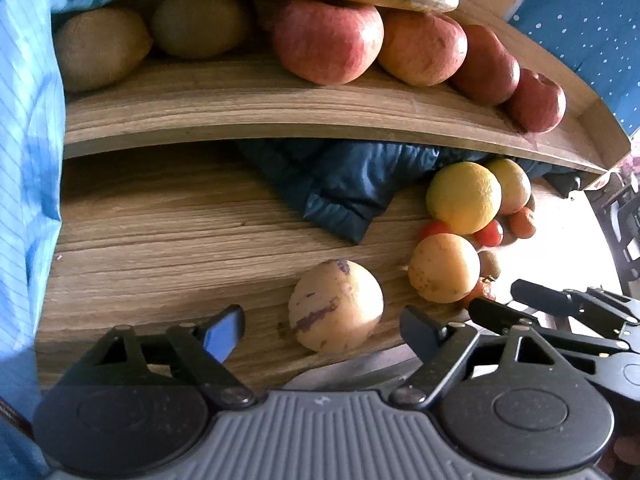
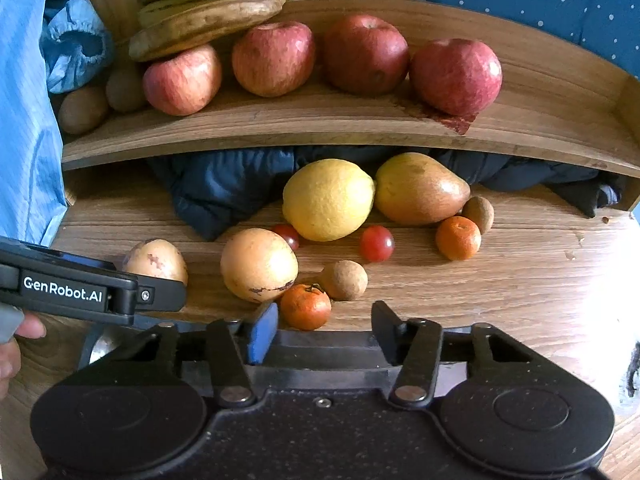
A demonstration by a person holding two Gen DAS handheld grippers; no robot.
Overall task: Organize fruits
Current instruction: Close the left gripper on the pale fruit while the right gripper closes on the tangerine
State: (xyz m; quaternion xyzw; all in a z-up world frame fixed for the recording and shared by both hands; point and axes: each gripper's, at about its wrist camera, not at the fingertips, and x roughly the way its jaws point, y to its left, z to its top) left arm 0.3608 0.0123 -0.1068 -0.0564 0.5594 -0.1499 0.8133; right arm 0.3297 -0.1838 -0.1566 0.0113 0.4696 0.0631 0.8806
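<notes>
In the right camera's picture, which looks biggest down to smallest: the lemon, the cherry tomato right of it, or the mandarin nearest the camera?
1. lemon
2. mandarin, though nearness enlarges it
3. cherry tomato

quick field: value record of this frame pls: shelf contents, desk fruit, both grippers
upper shelf: four red apples, banana bunch, kiwis at left
desk: loose fruit, with lemon, pear, two cherry tomatoes, two mandarins
behind fruit: dark blue jacket under the shelf
left gripper: open, yellow purple-streaked fruit between its fingers, not gripped
right gripper: open, empty, near mandarin just ahead of its fingertips
</notes>
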